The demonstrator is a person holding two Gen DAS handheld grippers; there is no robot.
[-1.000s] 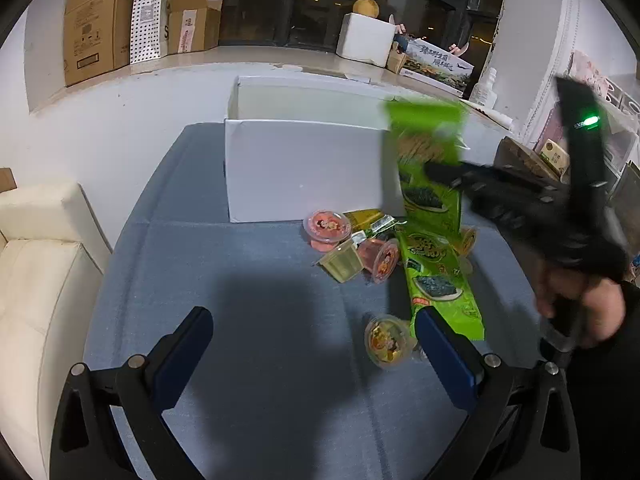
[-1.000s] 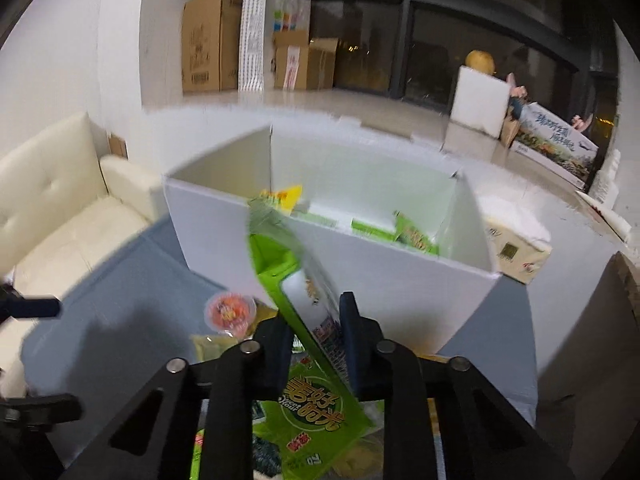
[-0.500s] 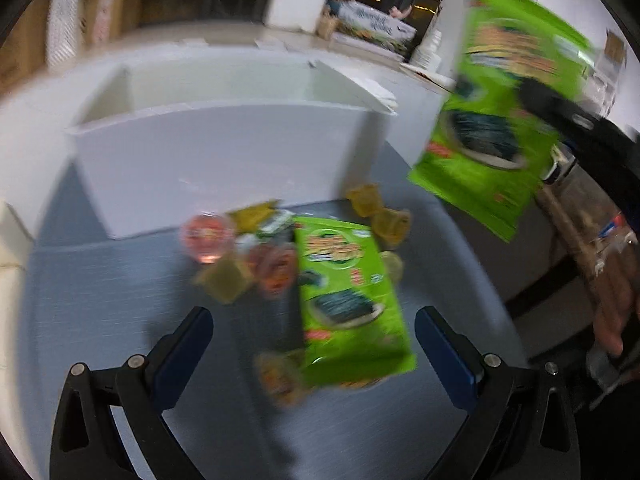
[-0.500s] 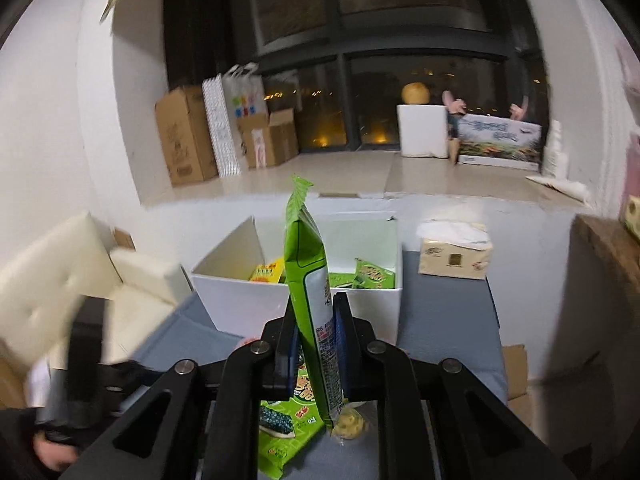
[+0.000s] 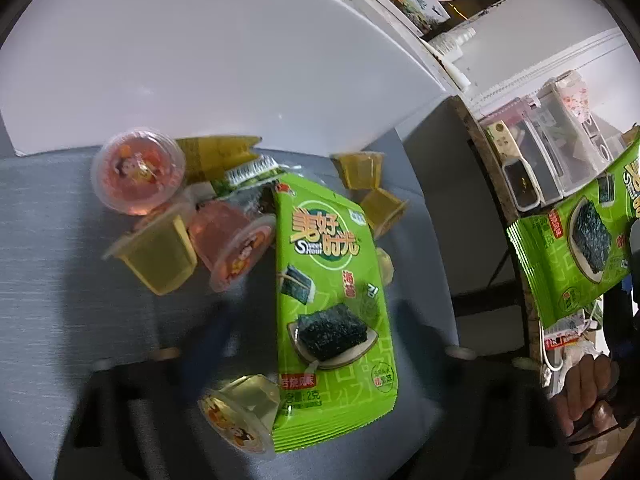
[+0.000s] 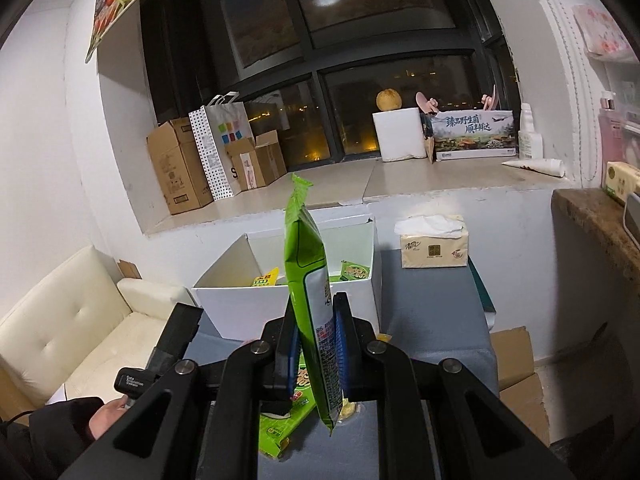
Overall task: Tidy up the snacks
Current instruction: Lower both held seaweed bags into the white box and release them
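Right tongs (image 6: pixel 316 354) clamped on upright green seaweed snack packet (image 6: pixel 306 264), centre of right-wrist frame, held above grey table (image 6: pixel 432 344), not yet in open white cardboard box (image 6: pixel 240 304) behind it

Box holds few yellow and green packets (image 6: pixel 354 271); sorting partly done

Left tongs blurred dark at bottom of left-wrist frame, jaws just been closing, pads not seen pressing anything; second green seaweed packet (image 5: pixel 332 300) lies between them on table

Left outside box: that packet, pink jelly cups (image 5: pixel 138 178), yellow jelly cups (image 5: pixel 160 258), clustered mid-left before box wall

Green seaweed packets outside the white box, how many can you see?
2: one seaweed packet lies flat on the grey table among the jelly cups; the other packet is clamped upright in the right gripper. Others may be hidden.
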